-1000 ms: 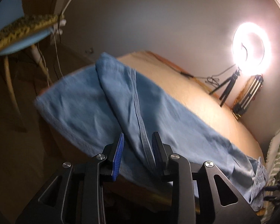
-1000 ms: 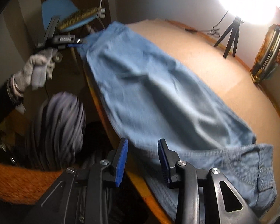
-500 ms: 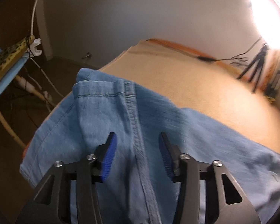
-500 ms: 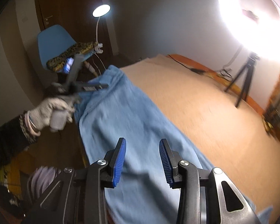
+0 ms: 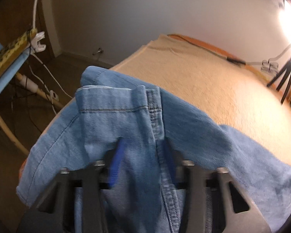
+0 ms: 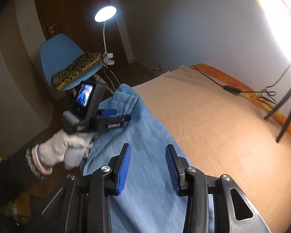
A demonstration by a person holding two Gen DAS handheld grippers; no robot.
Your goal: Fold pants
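Light blue denim pants [image 5: 137,128] lie along the near edge of a beige bed cover [image 5: 213,85], leg hems toward the far left corner. My left gripper [image 5: 143,155] is open and pushed low into the cloth near the hems; denim bulges up between its blue pads [image 5: 117,161] and hides the tips. In the right wrist view the pants [image 6: 145,139] run away from me, and the left gripper [image 6: 114,116] sits on the hem end in a white-gloved hand. My right gripper [image 6: 147,167] is open and empty just above the leg.
A blue chair [image 6: 62,52] with a leopard-print cushion [image 6: 77,69] and a clip-on lamp [image 6: 104,13] stands beyond the bed's far left corner. A tripod [image 6: 287,104], a cable [image 6: 232,89] and a bright ring light [image 6: 277,19] stand at the right.
My left gripper has gone forward and down onto the hem end, and cloth now rises between its fingers. My right gripper has swung up from the waist end and moved along the leg toward the hems.
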